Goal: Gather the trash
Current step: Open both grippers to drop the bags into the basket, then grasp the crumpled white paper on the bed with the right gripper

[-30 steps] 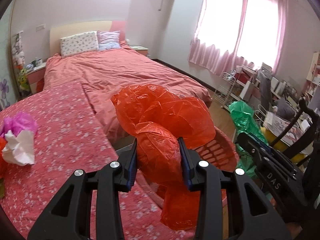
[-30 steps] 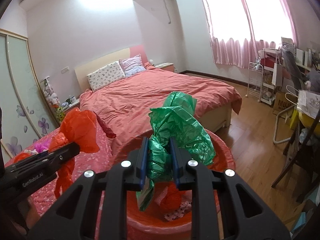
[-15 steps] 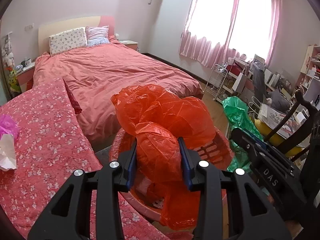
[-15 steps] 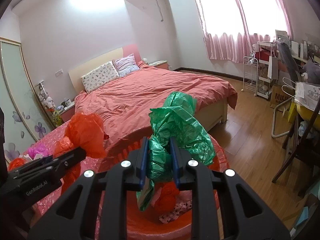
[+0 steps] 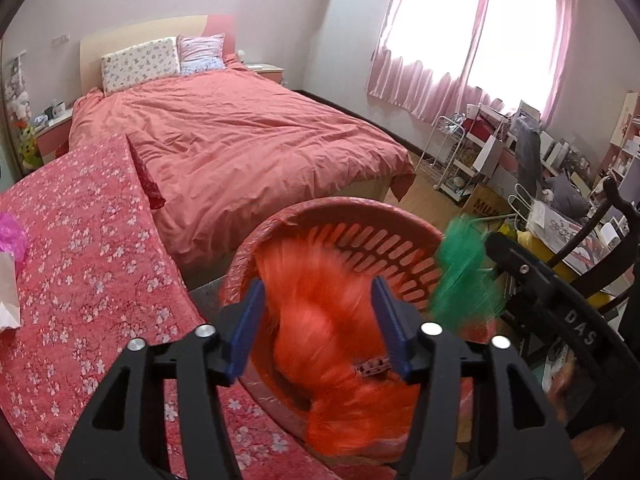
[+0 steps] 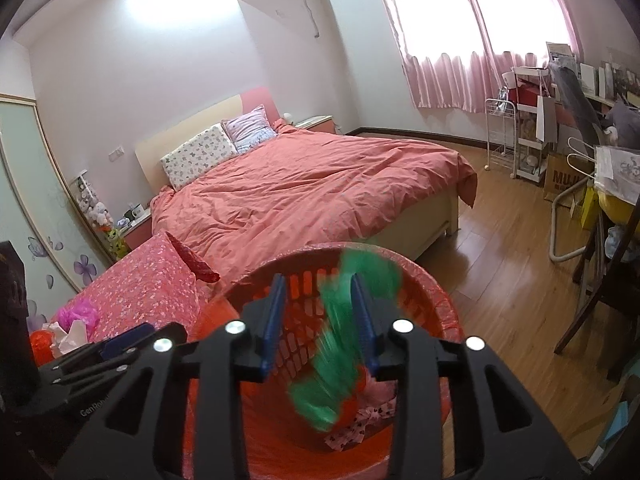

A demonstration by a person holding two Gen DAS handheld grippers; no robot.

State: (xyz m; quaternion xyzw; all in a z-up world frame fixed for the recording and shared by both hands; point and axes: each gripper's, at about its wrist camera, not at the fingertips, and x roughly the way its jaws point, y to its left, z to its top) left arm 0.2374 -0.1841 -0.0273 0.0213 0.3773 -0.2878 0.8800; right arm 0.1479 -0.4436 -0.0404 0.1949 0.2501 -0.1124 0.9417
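"DAS" marks the right claw (image 5: 576, 330); "MUJ" shows on a cardboard box (image 6: 562, 179).

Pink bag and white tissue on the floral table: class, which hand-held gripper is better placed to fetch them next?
Probably the left hand-held gripper: open, and the pink bag and white tissue lie on its side.

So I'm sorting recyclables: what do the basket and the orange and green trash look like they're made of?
Basket: rigid red plastic, judging by its moulded slots. Orange trash and green trash: probably thin plastic film, bright and saturated, though motion blur hides detail.
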